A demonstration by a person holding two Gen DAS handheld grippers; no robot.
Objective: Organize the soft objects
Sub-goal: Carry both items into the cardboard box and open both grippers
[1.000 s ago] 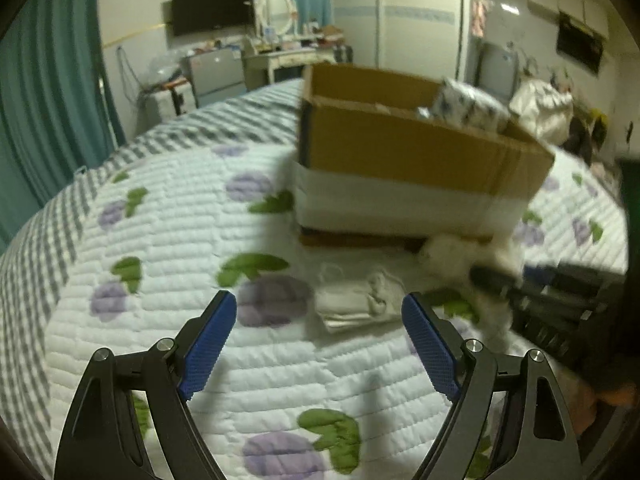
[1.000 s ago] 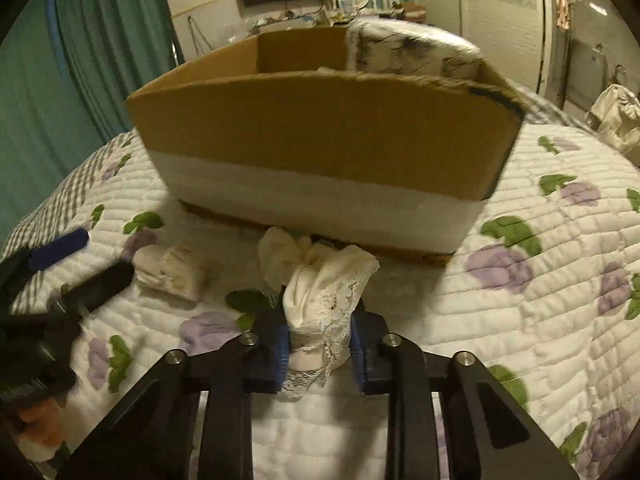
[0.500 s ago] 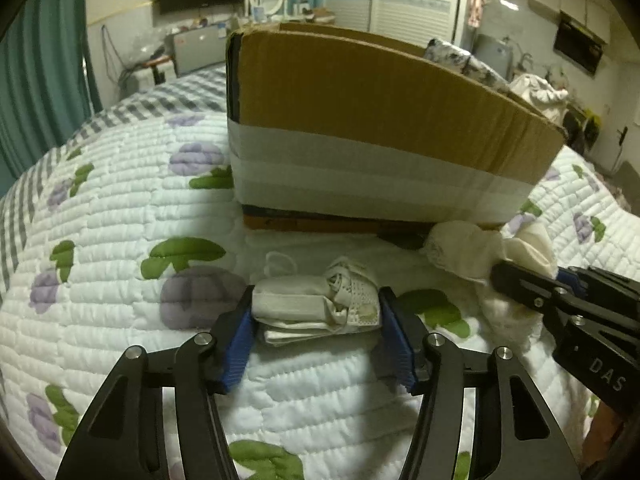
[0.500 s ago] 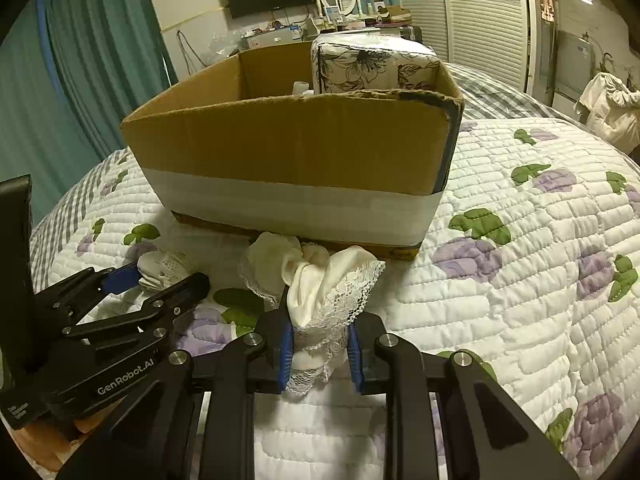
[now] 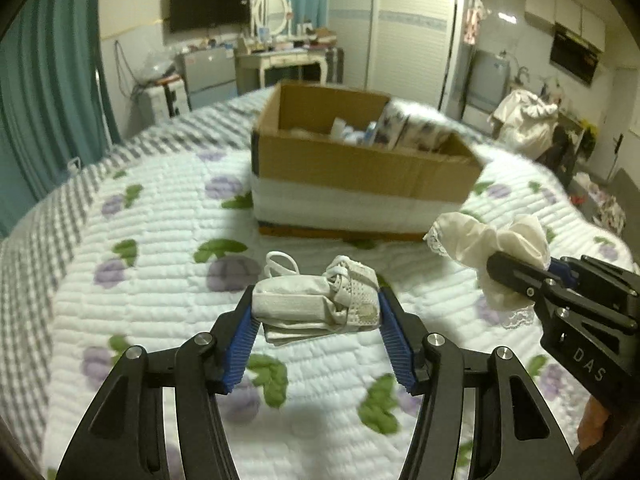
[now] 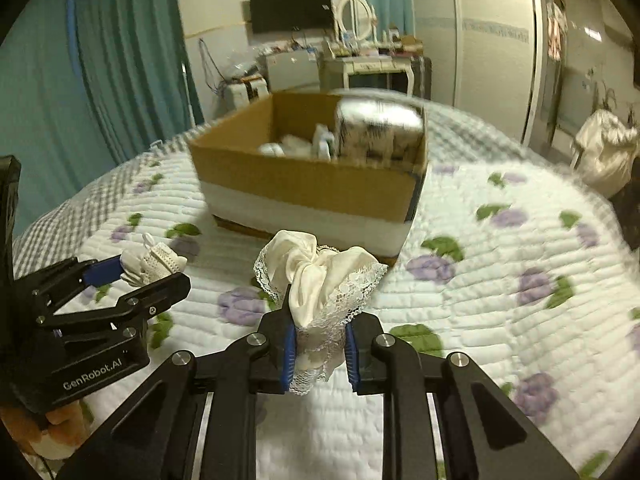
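Note:
My left gripper (image 5: 316, 316) is shut on a folded white lace-trimmed cloth bundle (image 5: 316, 304) and holds it above the quilt; it also shows in the right wrist view (image 6: 154, 266). My right gripper (image 6: 320, 332) is shut on a cream lace-edged garment (image 6: 320, 276), lifted off the bed, which shows at the right of the left wrist view (image 5: 492, 244). An open cardboard box (image 5: 360, 168) with a white taped band stands ahead on the bed (image 6: 312, 184). It holds a floral-patterned package (image 6: 376, 128) and small white items.
The bed has a white quilt with purple flowers (image 5: 160, 240) and a grey checked border. Teal curtains (image 5: 44, 80) hang at the left. A dresser, a mirror and a wall TV (image 5: 210, 6) stand at the back. A white bag (image 5: 528, 120) sits at the right.
The left gripper has closed on the white bundle and lifted it off the quilt. Both grippers have risen and pulled back, so the inside of the box now shows.

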